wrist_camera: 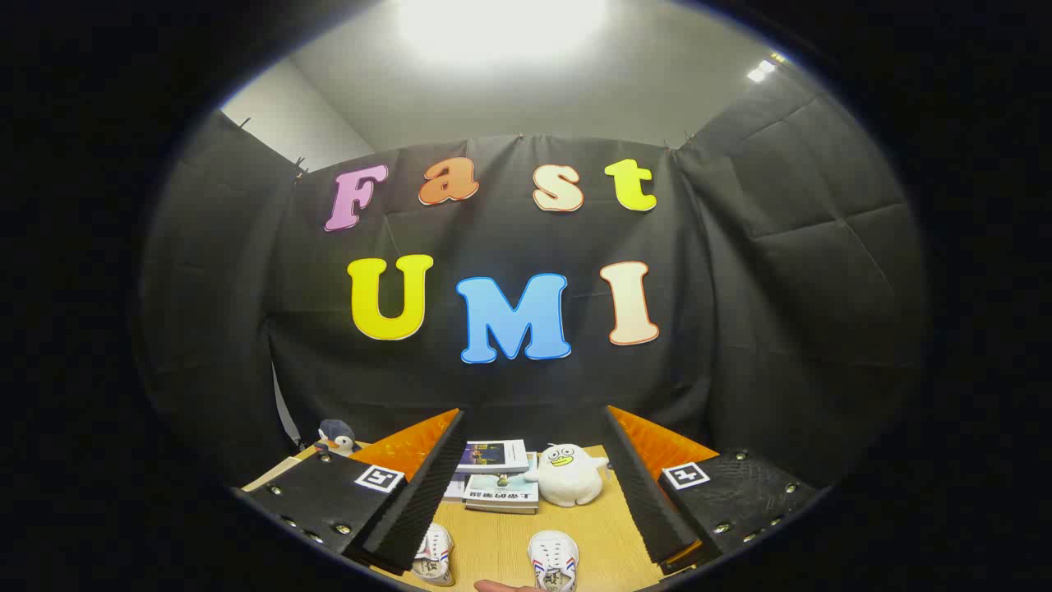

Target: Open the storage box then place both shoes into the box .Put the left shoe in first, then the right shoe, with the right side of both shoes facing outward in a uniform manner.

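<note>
White low shoes with red and blue stripes, one (433, 556) by the left finger and one (553, 561) between both, lie unboxed on the pale wooden table (604, 526); judging by that, everything remains. The gripper (534, 481) gapes empty. Beyond: stacked books (496, 479), white duck plush (569, 475), penguin toy (335, 437).
</note>
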{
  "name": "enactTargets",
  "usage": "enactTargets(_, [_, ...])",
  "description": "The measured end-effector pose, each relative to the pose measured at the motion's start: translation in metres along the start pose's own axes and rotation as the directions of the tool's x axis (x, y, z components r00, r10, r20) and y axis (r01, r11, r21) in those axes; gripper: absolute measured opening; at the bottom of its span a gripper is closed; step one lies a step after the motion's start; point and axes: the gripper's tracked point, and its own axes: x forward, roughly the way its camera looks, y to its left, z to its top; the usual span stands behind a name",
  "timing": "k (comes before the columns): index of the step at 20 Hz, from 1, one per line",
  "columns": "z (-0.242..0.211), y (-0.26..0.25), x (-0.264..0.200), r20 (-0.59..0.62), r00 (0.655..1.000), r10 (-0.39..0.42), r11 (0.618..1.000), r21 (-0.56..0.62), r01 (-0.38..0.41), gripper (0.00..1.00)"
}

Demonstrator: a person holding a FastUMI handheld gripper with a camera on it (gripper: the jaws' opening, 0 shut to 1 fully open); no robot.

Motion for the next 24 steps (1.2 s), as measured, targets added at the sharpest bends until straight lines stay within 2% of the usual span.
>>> enactTargets(15, [-0.011, 0.003, 0.026, -0.024, 0.996, 0.084, 0.996, 0.042, -0.083, 0.99])
enactTargets(24, [-0.028, 0.006, 0.051, -0.055, 0.994, 0.092, 0.994, 0.061, -0.088, 0.99])
